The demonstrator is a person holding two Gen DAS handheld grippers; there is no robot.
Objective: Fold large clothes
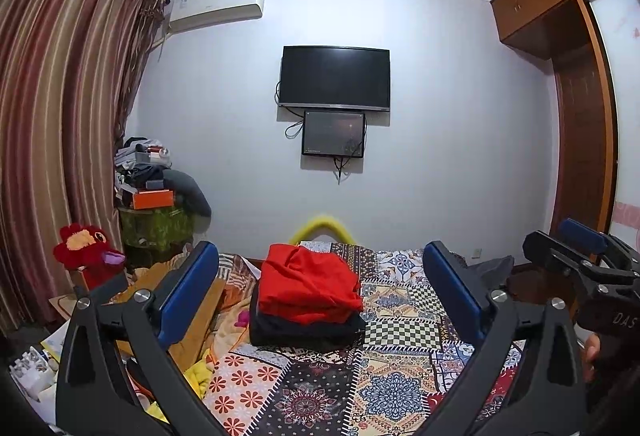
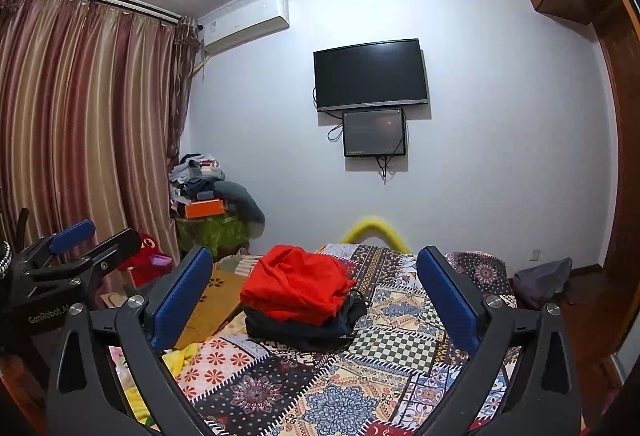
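**Both grippers held wide open before the stacked clothes**

A red garment is seen folded on a dark garment, stacked near the middle of the bed. The pile lies straight ahead of the left gripper and slightly left of the right gripper; the left is judged nearer. Both grippers are spread fully and nothing is held or touched.
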